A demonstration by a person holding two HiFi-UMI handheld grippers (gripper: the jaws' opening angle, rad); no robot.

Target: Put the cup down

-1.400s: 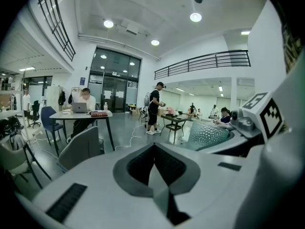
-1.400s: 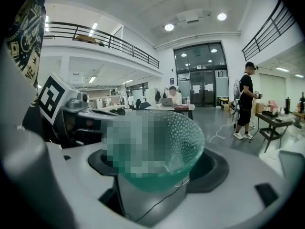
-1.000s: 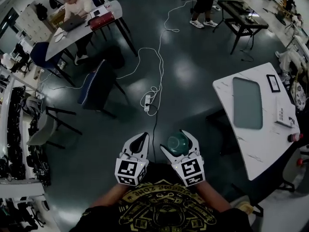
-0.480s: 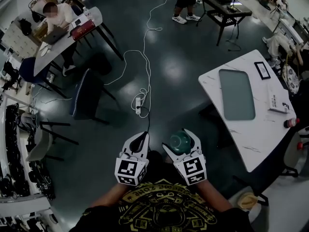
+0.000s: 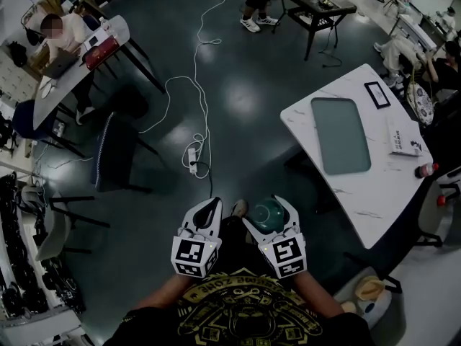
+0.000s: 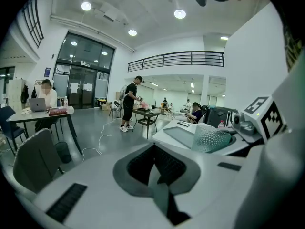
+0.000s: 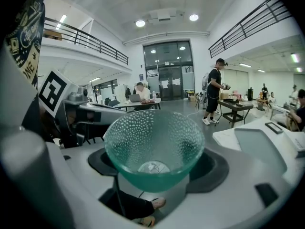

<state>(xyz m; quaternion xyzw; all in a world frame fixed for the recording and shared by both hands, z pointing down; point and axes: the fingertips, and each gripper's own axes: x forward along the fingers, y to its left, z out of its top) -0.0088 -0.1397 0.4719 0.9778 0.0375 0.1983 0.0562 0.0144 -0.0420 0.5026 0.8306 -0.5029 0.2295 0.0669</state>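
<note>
A green dimpled glass cup (image 5: 266,213) is held upright in my right gripper (image 5: 268,211), whose jaws are shut on its sides, above the dark floor in front of the person's body. In the right gripper view the cup (image 7: 153,144) fills the middle and looks empty. My left gripper (image 5: 209,209) hangs just to the left at the same height, shut with nothing in it. In the left gripper view the cup (image 6: 210,140) shows at the right. A white marble table (image 5: 318,175) with a grey-green mat (image 5: 340,135) stands ahead to the right.
On the table lie a book (image 5: 403,139), a black-framed tablet (image 5: 377,94) and a bottle (image 5: 425,170). A white cable with a power strip (image 5: 192,157) runs across the floor. A dark chair (image 5: 114,153) stands at left, and people sit or stand at desks further off.
The whole room has slid down and left in the head view, so the marble table is nearer. Both grippers keep their places and the cup stays held.
</note>
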